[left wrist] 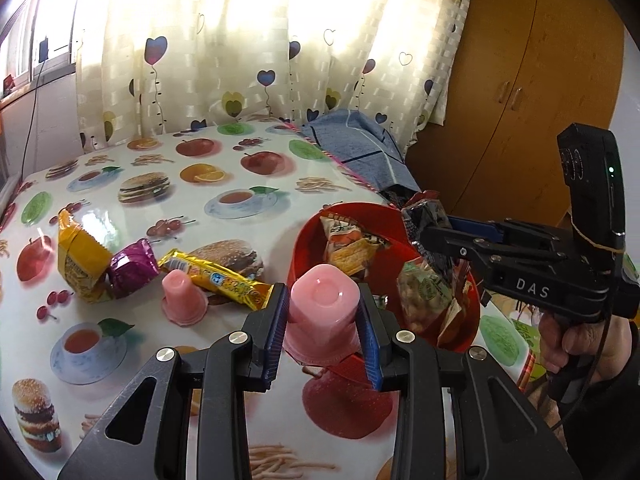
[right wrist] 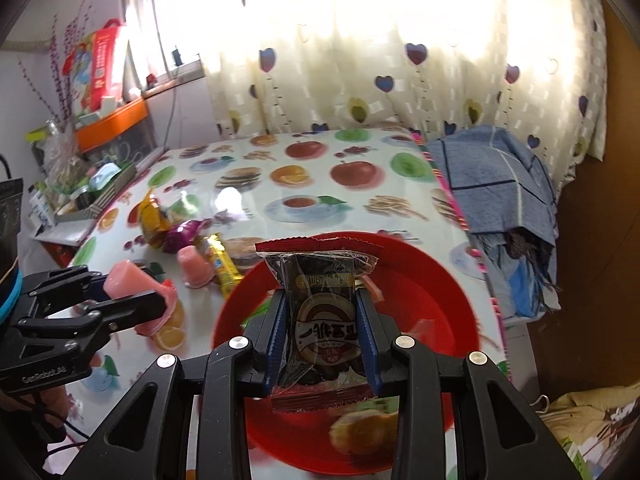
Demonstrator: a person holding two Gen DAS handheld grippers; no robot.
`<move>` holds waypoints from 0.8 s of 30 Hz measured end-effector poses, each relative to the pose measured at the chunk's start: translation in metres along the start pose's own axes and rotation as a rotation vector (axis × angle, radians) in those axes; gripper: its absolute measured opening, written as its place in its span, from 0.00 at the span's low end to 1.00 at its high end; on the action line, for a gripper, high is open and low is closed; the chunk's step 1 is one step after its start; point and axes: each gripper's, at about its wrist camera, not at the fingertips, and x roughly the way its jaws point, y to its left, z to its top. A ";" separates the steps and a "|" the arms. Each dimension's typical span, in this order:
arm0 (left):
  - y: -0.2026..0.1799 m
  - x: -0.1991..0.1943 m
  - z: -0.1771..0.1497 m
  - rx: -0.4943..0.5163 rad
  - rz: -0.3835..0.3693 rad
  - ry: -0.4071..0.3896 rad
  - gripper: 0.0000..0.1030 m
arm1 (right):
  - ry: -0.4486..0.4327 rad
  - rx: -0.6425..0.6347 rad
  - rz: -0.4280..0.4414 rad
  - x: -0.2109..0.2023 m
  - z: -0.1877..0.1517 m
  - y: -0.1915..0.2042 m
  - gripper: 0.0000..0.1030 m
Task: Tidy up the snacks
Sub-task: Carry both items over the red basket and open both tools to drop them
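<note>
Both wrist cameras are looking down along their fingers, close over the table's near edge, facing the curtain; both are sharing the red bowl.

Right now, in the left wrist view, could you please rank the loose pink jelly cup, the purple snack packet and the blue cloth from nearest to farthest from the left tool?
1. Loose pink jelly cup, just left of the left tool.
2. Purple snack packet, farther left, beside the yellow pack.
3. Blue cloth, at the table's far right edge.
</note>
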 end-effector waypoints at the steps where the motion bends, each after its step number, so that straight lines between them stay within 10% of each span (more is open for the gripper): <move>1: -0.001 0.002 0.001 0.001 -0.005 0.001 0.34 | -0.002 0.007 -0.007 -0.001 0.000 -0.004 0.30; 24: -0.030 0.041 0.006 0.038 -0.089 0.052 0.34 | 0.041 0.075 -0.074 0.030 0.005 -0.052 0.38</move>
